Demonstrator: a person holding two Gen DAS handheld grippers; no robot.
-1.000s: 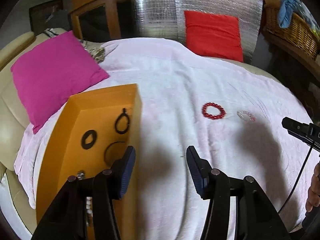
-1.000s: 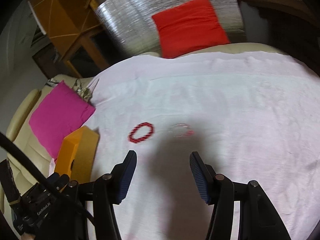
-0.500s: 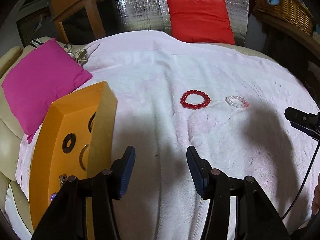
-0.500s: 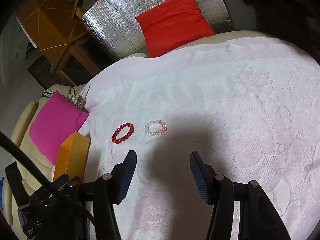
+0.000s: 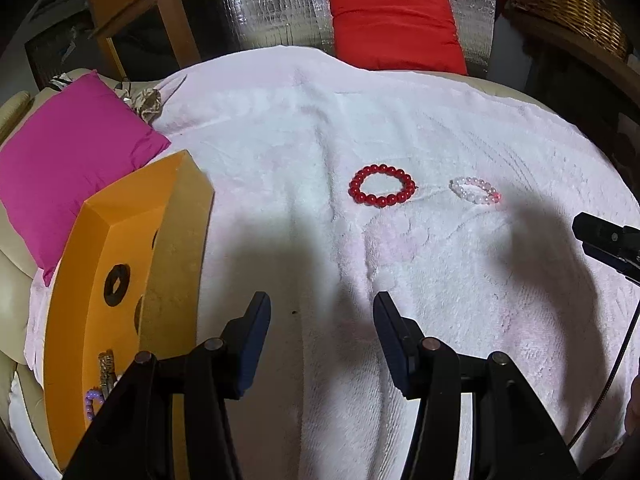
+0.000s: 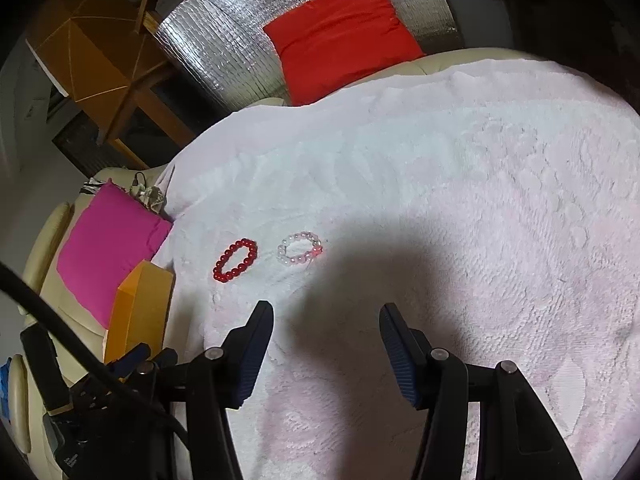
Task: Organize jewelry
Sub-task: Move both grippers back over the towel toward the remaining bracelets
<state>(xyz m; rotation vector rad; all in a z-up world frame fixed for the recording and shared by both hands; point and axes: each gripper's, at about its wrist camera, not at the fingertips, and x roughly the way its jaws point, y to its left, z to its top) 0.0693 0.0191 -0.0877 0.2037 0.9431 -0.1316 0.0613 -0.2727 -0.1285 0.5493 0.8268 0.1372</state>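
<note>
Red beads in a closed loop: the red bracelet (image 5: 382, 191) is lying flat on the white towel (image 5: 280, 152), pink bracelet (image 5: 476, 191) just beside it. Both are sitting nearer the lens vs 1 s ago, so pickup's likely next. Left gripper (image 5: 322, 338) & right gripper (image 6: 326, 346) are hanging spread, empty; orange box (image 5: 116, 240) is waiting at left.

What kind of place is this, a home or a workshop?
Most likely a home living room: a towel spread over a cream sofa, cushions on it, and a wicker basket behind.
</note>
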